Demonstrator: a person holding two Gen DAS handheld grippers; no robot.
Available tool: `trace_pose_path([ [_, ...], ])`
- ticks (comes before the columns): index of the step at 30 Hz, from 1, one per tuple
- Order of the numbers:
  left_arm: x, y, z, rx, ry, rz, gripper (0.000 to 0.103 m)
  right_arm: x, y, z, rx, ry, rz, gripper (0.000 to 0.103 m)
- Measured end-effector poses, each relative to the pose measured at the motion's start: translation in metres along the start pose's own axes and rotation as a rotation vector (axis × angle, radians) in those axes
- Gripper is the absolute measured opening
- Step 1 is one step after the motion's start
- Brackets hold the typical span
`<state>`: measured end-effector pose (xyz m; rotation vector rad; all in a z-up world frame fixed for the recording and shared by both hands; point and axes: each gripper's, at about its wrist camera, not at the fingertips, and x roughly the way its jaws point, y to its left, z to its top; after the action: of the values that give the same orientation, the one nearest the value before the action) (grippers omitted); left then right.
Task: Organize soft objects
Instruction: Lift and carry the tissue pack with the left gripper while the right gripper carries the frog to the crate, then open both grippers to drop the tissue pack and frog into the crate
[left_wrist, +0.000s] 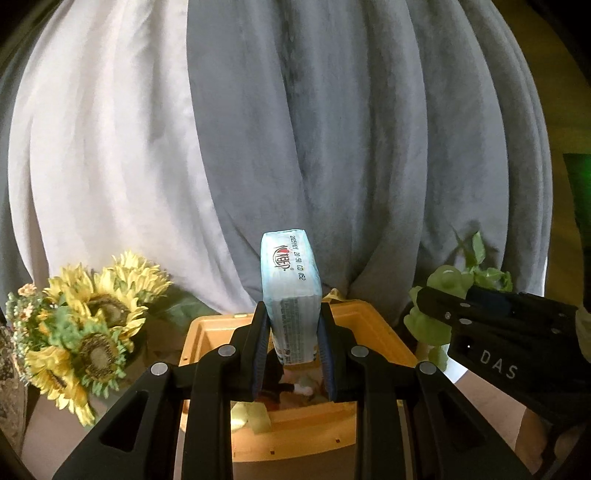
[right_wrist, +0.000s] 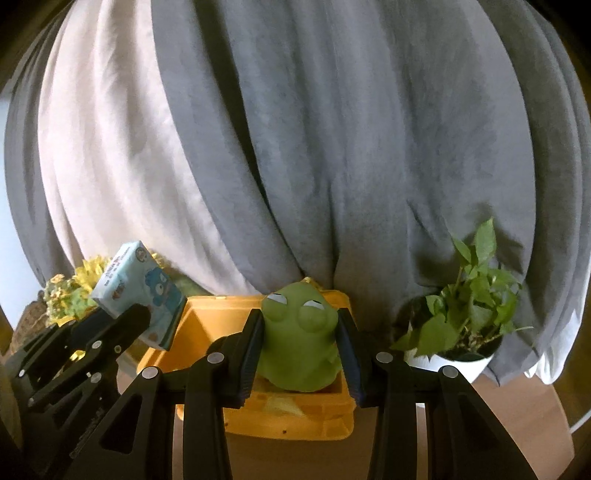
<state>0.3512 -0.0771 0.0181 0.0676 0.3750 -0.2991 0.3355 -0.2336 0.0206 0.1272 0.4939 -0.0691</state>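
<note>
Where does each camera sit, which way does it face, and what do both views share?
Left wrist: on the left gripper, facing the curtain; its fingers clamp a tissue pack above the yellow box.
Right wrist: on the right gripper, also facing the curtain; its fingers clamp a green frog toy.
Shared: box, curtain, both grippers, both objects.

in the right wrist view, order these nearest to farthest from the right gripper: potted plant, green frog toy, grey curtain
1. green frog toy, between the right gripper fingers
2. potted plant, off to the right, further back
3. grey curtain, hanging behind everything
</note>
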Motion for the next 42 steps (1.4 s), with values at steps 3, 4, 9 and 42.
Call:
trace_pose_path([
  [3,0.015,0.002,-0.001,0.0,0.018,-0.001,0.025,0.015,-0.004,0.002,0.002,0.015,0.001,0.04],
  [4,0.021,0.003,-0.002,-0.001,0.025,-0.002,0.025,0.022,-0.005,0.003,0.0,0.021,0.001,0.04],
  [9,0.04,0.003,-0.005,-0.002,0.057,-0.013,0.025,0.043,-0.006,0.004,-0.01,0.042,0.007,0.04],
  [42,0.123,0.013,-0.028,0.011,0.312,-0.07,0.046,0.142,-0.009,0.001,-0.048,0.223,0.021,0.041],
])
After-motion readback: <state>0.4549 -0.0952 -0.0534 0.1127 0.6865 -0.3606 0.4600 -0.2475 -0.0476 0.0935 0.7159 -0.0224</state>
